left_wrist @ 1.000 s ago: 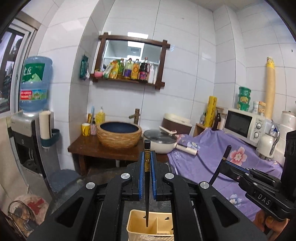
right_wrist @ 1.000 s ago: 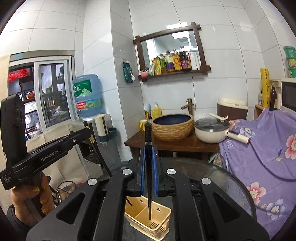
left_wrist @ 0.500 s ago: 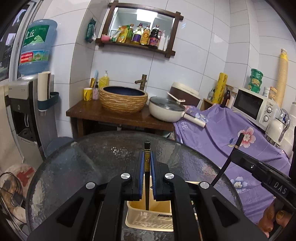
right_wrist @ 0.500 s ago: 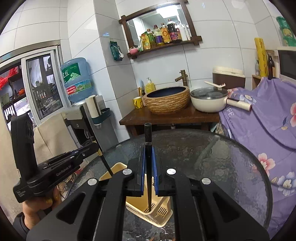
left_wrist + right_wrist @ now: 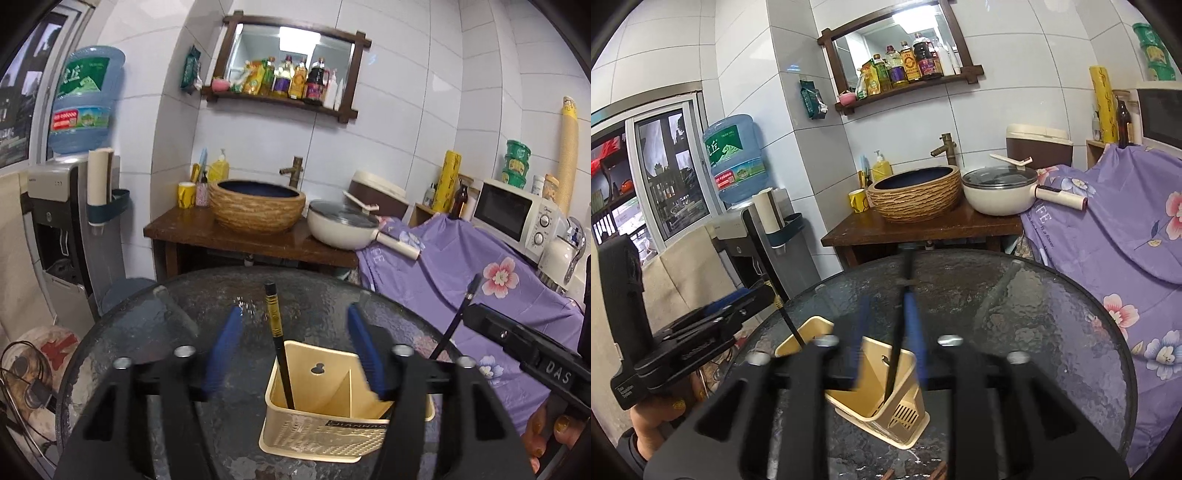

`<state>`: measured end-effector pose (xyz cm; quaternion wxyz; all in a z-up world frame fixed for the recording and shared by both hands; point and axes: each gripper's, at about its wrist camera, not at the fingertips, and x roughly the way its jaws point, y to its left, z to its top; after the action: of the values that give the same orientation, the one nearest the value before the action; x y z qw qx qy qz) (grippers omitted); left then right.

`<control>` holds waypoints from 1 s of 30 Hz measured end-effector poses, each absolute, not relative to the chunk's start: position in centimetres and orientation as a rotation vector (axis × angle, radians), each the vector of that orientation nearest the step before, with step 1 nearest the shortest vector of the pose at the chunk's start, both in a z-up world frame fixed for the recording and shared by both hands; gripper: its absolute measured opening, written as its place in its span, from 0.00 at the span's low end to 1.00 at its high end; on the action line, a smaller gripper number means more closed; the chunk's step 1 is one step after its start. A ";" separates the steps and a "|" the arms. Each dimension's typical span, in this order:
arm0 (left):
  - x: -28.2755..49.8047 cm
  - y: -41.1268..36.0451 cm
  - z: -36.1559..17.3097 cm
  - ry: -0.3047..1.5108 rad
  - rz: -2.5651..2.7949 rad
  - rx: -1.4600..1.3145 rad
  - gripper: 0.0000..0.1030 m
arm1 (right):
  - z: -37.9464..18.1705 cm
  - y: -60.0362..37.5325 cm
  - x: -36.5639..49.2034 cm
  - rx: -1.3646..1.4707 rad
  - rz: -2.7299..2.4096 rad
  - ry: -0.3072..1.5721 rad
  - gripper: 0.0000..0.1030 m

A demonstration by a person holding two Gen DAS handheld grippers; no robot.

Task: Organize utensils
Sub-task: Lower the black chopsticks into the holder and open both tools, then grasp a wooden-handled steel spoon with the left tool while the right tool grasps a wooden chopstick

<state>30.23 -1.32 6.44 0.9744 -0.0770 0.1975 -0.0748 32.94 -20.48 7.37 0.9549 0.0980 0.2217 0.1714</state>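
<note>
A cream plastic utensil holder [image 5: 325, 424] with a divider stands on the round glass table [image 5: 147, 332]; it also shows in the right wrist view [image 5: 886, 406]. My left gripper [image 5: 293, 347] is open above it. A black chopstick [image 5: 279, 350] with a gold band stands free in the holder's left compartment. My right gripper [image 5: 886, 343] is opening, jaws slightly apart and blurred. Its black chopstick [image 5: 899, 332] leans against the right blue pad with its tip in the holder.
A wooden stand with a woven basin [image 5: 258, 206] and a white pan [image 5: 343, 225] is behind the table. A purple floral cloth [image 5: 480, 295] covers the counter at right. A water dispenser [image 5: 70, 221] stands at left. The table edge curves close by.
Both grippers lowered toward the holder. My left gripper opened and let go of its chopstick, which now stands in the holder. My right gripper's jaws have begun to part.
</note>
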 end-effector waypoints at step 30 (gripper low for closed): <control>18.1 -0.6 -5.1 0.618 -0.137 -0.029 0.94 | -8.3 -22.2 21.4 0.108 0.241 0.763 0.88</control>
<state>18.15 -0.61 -5.12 0.9502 -0.0142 0.3040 -0.0675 21.39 -22.18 -8.29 0.9197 0.0524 0.3710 0.1172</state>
